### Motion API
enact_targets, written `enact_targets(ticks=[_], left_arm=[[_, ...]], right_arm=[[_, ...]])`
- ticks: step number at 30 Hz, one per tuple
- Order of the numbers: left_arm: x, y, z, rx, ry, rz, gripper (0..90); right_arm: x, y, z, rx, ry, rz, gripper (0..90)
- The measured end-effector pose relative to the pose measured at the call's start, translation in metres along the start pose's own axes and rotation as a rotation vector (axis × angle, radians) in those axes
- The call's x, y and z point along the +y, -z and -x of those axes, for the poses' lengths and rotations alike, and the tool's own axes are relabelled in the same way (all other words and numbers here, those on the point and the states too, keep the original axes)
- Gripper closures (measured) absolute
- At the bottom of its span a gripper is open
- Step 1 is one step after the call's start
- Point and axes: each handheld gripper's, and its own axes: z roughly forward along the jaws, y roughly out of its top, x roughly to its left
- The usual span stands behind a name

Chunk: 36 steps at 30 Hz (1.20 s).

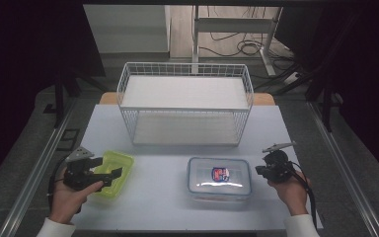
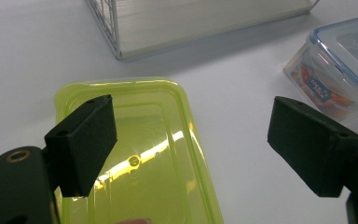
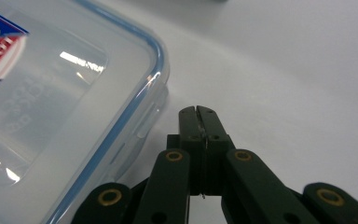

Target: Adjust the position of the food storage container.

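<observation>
Dim surroundings, glare on lids

The clear box's label runs off the right gripper view's edge — lettering perhaps too blurred to read.

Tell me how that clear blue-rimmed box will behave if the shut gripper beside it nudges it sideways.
The clear box sits flat and low on the table, so it will probably slide, not tip. Its glossy plastic wall looks slippery against the right gripper. Contents show inside, so it may resist a light push.

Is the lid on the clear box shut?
Shut: the clear box wears its blue-rimmed lid flat on top.
</observation>
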Motion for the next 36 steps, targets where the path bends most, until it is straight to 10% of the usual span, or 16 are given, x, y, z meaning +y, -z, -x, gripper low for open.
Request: enact_targets(ticks=[16,36], left_arm=[[-0.001,0.001,0.005,-0.005,-0.010,-0.003,15.7],[-0.002,-0.003,0.011,-0.010,-0.020,-0.017,15.6]], right_arm=[[0.008,-0.013,-0.023,-0.032,0.044,-0.063,89.6],[0.033,-0.044,-0.083,0.072,0.145,-0.022,89.6]])
